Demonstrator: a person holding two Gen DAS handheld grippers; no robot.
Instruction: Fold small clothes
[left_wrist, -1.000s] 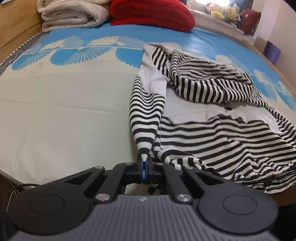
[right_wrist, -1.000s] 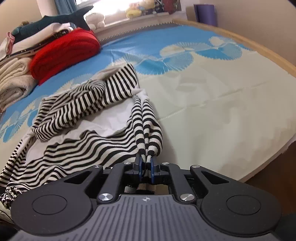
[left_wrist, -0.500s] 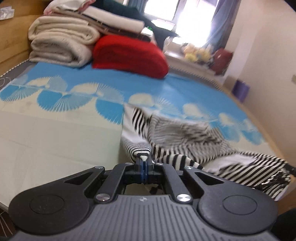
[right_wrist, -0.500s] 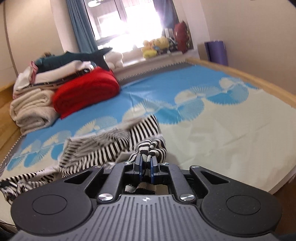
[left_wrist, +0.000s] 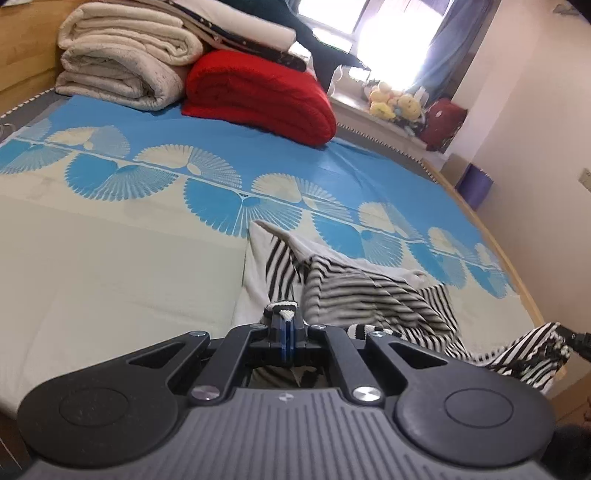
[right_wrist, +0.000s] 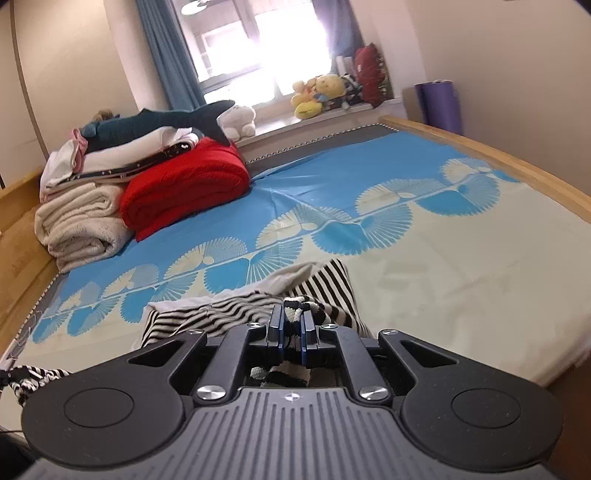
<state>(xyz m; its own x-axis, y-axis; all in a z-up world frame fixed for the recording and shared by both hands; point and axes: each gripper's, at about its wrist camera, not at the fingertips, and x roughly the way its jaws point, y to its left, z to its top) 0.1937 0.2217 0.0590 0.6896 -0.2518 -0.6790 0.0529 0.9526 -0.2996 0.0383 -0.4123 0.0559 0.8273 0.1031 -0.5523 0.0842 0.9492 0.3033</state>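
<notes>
The left gripper (left_wrist: 286, 325) has its jaws pressed together on a thin edge of the striped garment (left_wrist: 373, 295); a small tuft of black-and-white knit pokes up between the blue pads. From that pinch the cloth falls away ahead and to the right of the gripper, blurred, with a white inner side showing just ahead and to the left of the jaws. Far to the right of this gripper, a taut corner of the same garment runs to the other tool at the picture's edge.

The right gripper (right_wrist: 291, 326) is clamped on a thicker bunch of the striped garment (right_wrist: 236, 310), so a narrow gap packed with knit stays between its fingers (right_wrist: 275, 326). More of the fabric hangs under the jaws and shows through the opening behind them. The rest of the garment lies just ahead and to the left of this gripper, partly on the bed sheet (right_wrist: 443, 266), which is cream near the gripper and blue with fan shapes farther ahead.

Well ahead and to the left of the right gripper sit a folded red blanket (right_wrist: 184, 195) and a stack of beige blankets (right_wrist: 79, 225), with plush toys (right_wrist: 314, 96) on the windowsill beyond. No brand names or readable writing appear; only a small emblem marks each gripper body, too small to make out.
</notes>
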